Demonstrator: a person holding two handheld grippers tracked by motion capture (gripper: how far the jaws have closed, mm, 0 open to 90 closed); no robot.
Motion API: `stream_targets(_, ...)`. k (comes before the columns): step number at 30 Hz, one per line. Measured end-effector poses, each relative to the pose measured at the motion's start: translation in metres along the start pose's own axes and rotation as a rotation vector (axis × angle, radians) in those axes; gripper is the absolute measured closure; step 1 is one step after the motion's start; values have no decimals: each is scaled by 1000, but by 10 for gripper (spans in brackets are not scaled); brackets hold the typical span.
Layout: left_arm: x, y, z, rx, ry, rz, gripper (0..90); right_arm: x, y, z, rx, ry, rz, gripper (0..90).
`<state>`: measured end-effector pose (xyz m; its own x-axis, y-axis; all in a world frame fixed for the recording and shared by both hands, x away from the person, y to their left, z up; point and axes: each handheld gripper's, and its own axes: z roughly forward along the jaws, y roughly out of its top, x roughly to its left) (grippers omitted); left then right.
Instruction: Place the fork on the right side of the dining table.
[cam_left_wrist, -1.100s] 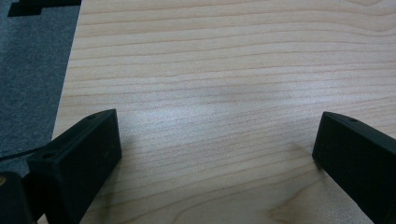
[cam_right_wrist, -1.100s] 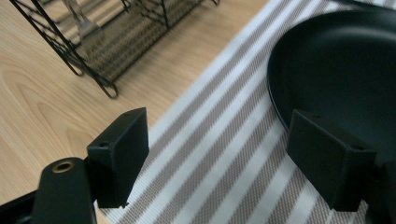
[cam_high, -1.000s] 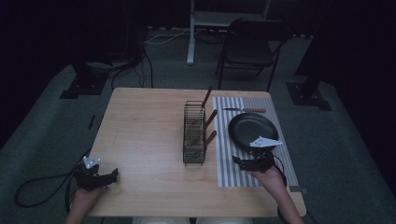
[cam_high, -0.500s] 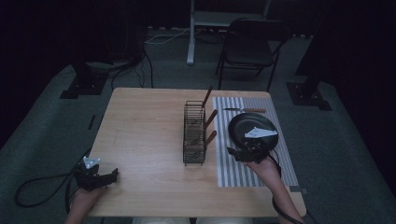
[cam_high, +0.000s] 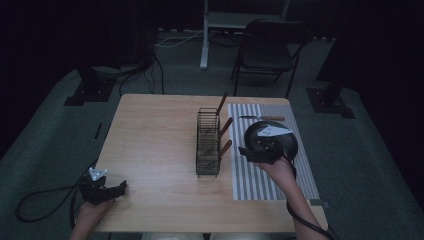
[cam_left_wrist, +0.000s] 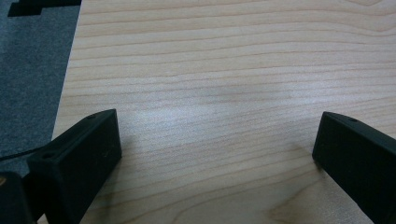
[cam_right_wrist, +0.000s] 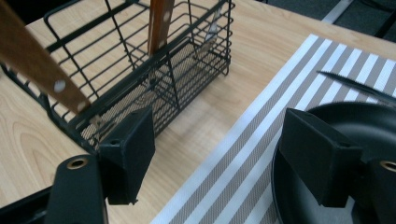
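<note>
Poises the right hand-held gripper (cam_high: 250, 151), spread yet just narrowing on nothing, at the 9 o'clock rim of the plate (cam_high: 287, 142) on the mat (cam_high: 260, 185), likely to pinch it; parks the left hand-held gripper (cam_high: 120, 189), spread, at the worktop's (cam_high: 155, 140) 7 o'clock.

Table's left half (cam_high: 150, 145) bare, wire rack (cam_high: 207, 145) mid-table — obstacle

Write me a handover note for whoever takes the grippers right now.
Left gripper: open, empty, at the near left corner of the wooden table.
Right gripper: jaws have just been closing, nothing between them, at the left rim of the black round plate on the striped placemat.
Done: three wooden-handled utensils stand in the black wire caddy.
Left: the wooden-handled knife beyond the plate, probably the plate too.
</note>
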<state>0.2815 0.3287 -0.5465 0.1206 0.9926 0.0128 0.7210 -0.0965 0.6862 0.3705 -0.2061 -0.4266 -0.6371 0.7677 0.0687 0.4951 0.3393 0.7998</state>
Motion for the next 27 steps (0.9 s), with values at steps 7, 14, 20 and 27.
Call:
stream_targets(7, 0, 0, 0, -1, 0, 0, 16, 0, 19, 4, -14, 10, 0, 321)
stream_targets(14, 0, 0, 0, -1, 0, 0, 16, 3, 36, 11, -7, 11, -15, 362)
stream_targets(20, 0, 0, 0, -1, 0, 0, 16, 8, 48, 17, -13, 32, -23, 383)
stream_targets(27, 0, 0, 0, 0, 0, 0, 16, 12, 55, 26, -12, 51, -19, 425)
